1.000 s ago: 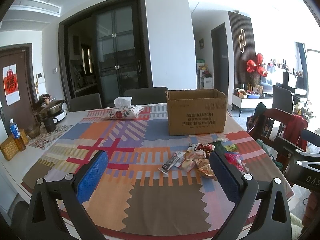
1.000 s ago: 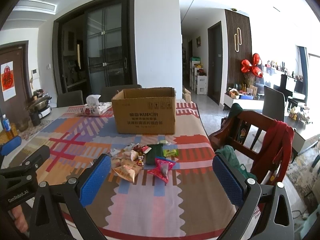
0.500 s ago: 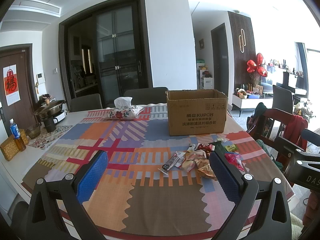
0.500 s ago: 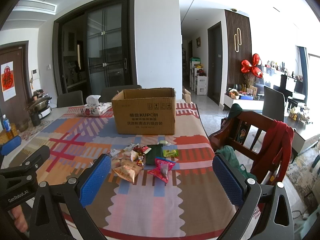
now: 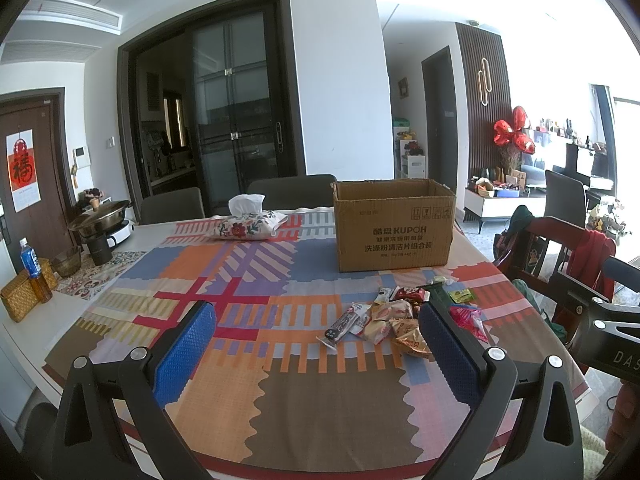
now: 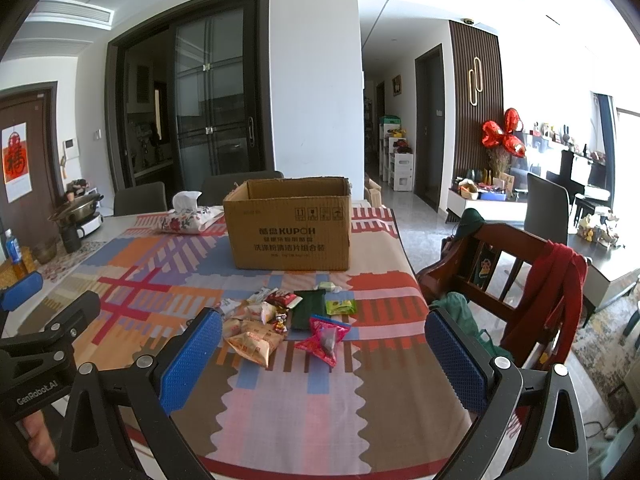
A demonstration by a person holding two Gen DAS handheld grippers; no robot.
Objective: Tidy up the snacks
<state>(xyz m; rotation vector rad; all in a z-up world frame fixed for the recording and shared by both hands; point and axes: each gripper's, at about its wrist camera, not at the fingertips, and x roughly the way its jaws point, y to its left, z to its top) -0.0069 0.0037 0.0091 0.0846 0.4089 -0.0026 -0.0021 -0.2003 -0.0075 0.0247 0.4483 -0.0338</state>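
A loose heap of snack packets (image 6: pixel 280 320) is spread on the near right part of the table, in front of an open cardboard box (image 6: pixel 288 228) and apart from it. Crinkled foil and plastic wrappers are seen: a pink pyramid-shaped pouch (image 6: pixel 324 338), a flat dark green packet (image 6: pixel 306 308), a small lime sachet (image 6: pixel 340 306), orange-printed bags (image 6: pixel 250 342) and a long dark stick pack (image 5: pixel 346 322). The box is plain brown corrugated board with printed lettering, its flaps open. The table is covered by a woven cloth (image 5: pixel 240 280) in blocks of orange, blue, red and brown. Behind the box to the left a floral fabric tissue holder (image 5: pixel 250 226) is laid, with white tissue protruding. At the far left edge a metal pot (image 5: pixel 100 218), a bottle (image 5: pixel 34 272) and a wicker basket (image 5: pixel 18 300) are grouped. A wooden chair (image 6: pixel 500 272) draped with a red garment is placed beside the table's right side. The left gripper (image 5: pixel 316 348) and the right gripper (image 6: pixel 324 356) are held above the near edge, jaws spread wide, nothing between the blue textured pads (image 6: pixel 192 356).
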